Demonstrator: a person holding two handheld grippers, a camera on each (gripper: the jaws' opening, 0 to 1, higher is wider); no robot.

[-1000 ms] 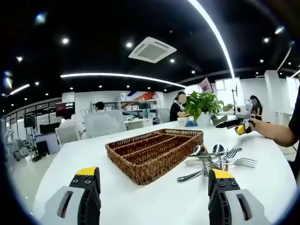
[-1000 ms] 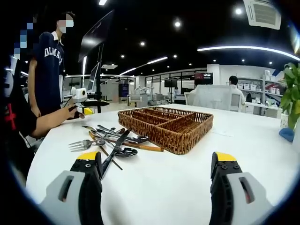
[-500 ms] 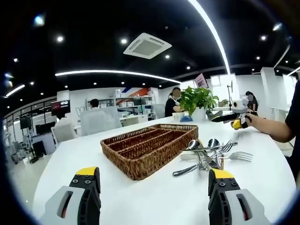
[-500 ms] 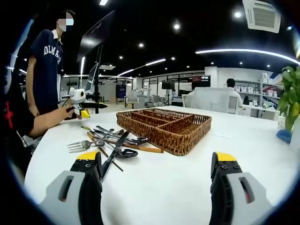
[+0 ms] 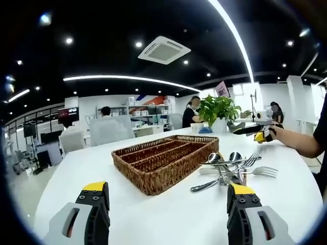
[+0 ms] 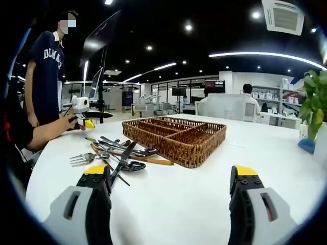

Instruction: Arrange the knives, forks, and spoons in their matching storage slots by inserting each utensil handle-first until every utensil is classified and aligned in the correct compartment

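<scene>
Wicker tray [image 6: 176, 140] sat unfilled, both my grippers' jaws spread apart and holding nothing; tangled cutlery pile [image 6: 120, 153] risked dragging neighbours if I grabbed carelessly.

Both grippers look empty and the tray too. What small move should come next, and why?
Probably ease the right gripper toward the utensil pile beside the wicker tray. Its jaws are open and empty, the tray's slots look empty, and the pile sits just ahead of its left jaw.
</scene>
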